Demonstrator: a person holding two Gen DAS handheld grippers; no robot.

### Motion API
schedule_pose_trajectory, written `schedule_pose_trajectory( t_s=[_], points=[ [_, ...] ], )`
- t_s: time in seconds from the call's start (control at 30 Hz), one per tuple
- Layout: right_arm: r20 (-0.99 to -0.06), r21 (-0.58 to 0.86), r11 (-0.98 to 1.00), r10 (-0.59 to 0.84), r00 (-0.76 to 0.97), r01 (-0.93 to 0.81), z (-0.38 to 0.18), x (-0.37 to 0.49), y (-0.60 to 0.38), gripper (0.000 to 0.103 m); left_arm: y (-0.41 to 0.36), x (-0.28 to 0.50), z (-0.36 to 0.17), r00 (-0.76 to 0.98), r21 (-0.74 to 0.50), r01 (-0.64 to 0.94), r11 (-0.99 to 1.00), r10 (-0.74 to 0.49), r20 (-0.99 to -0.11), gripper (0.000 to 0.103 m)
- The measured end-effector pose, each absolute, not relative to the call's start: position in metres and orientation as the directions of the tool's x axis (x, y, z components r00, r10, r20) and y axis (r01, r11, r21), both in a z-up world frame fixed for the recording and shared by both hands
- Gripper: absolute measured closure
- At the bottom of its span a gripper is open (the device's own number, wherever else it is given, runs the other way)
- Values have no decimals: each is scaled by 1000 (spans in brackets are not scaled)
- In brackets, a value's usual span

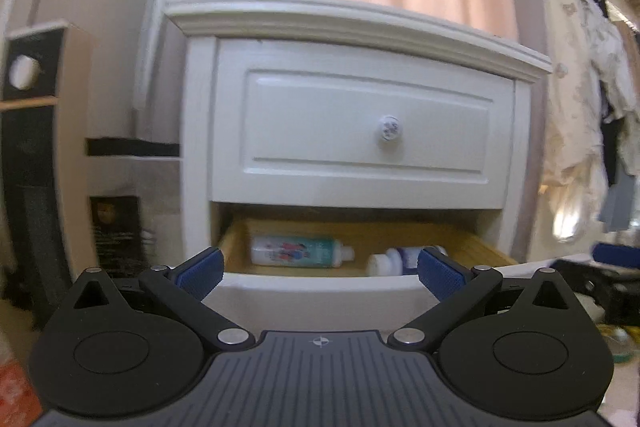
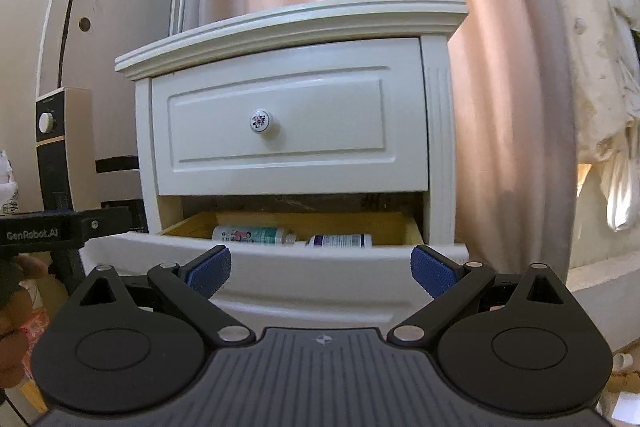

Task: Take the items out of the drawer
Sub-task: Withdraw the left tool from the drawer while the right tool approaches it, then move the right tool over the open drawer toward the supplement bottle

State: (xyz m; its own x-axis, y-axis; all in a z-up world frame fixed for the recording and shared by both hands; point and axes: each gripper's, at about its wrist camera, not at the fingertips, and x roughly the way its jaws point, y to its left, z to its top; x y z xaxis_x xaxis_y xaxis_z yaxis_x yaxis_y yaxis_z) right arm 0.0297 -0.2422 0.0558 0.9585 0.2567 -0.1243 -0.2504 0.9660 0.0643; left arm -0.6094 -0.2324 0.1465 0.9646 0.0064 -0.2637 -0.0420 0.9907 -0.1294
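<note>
A white nightstand (image 2: 288, 27) is shown with its lower drawer (image 2: 280, 267) pulled out and its upper drawer (image 2: 288, 123) closed. Two bottles are seen lying inside the lower one: a teal-labelled bottle (image 1: 300, 251) at left and a blue-labelled bottle (image 1: 396, 259) just beside it. The left gripper (image 1: 320, 269) and right gripper (image 2: 320, 269) are held before the drawer front, fingers spread wide, nothing grasped.

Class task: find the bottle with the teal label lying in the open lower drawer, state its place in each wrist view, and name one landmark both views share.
Left wrist: bottle with the teal label, lower centre-left, lying in the lower drawer.
Right wrist: same bottle, lower centre-left, partly behind the drawer front.
Shared landmark: upper drawer's patterned knob.
</note>
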Motion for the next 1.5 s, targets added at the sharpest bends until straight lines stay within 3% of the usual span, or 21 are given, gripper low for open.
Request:
schedule_pose_trajectory(
  t_s=[0.33, 0.6, 0.8, 1.03, 1.2, 1.5],
  points=[
    [-112, 49, 964, 264, 958, -260, 68, 73, -241, 0, -212, -579, 141, 954, -179, -73, 981, 17, -301, 0],
    [-165, 91, 950, 310, 936, -299, 75, 111, -249, 0, -213, -569, 128, 950, -151, -62, 987, 12, -313, 0],
    [-354, 141, 868, 493, 795, -476, 96, 157, -245, 0, -210, -564, 120, 945, -151, -42, 988, -10, -328, 0],
    [-596, -77, 755, 489, 637, -652, 118, 207, -214, 0, -206, -564, 114, 949, -157, -47, 986, -4, -314, 0],
    [-632, -348, 593, 424, 649, -726, 126, 212, -191, 1, -208, -565, 115, 951, -149, -49, 988, 0, -311, 0],
    [-730, -466, 359, 361, 581, -809, 112, 232, -160, 4, -210, -567, 116, 954, -160, -58, 985, 7, -300, 0]
  ],
)
